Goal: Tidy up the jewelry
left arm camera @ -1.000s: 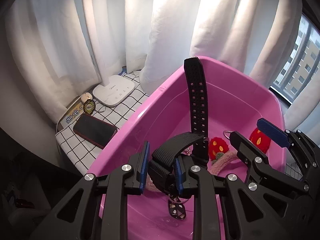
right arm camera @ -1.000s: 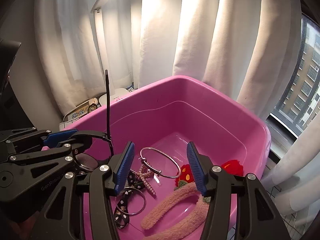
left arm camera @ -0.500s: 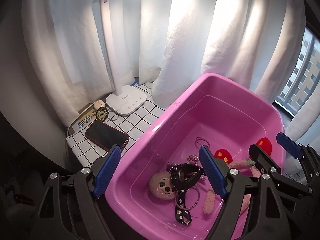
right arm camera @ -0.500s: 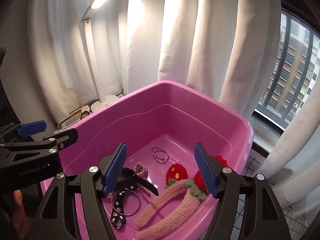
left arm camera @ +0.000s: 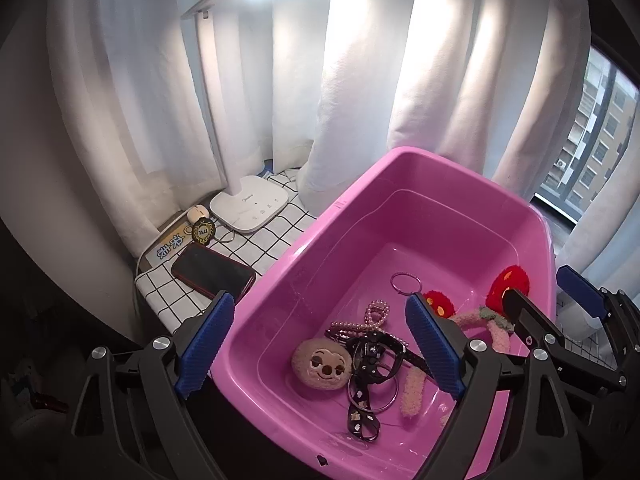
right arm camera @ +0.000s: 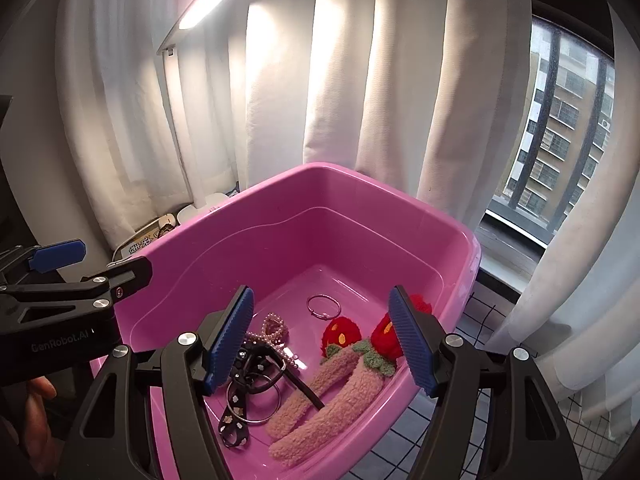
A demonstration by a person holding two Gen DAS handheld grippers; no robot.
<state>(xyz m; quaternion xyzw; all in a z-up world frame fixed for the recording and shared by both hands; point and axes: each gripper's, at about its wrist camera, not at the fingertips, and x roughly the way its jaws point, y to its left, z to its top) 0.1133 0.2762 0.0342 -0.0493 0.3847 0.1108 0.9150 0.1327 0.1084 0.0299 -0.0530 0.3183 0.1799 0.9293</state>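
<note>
A pink plastic tub holds the jewelry. On its floor lie a black watch, a pearl bracelet, a thin silver ring, a metal hoop with a spotted ribbon, a round plush face and a pink fuzzy headband with red strawberries. My left gripper is open and empty above the tub's near left corner. My right gripper is open and empty above the tub's near side.
A checked cloth covers the table left of the tub. On it are a white desk lamp's base, a black phone and a small box. White curtains hang behind. A window is at the right.
My left gripper opened and let the black watch drop into the tub, then rose and pulled back. My right gripper also rose and pulled back, still open.
</note>
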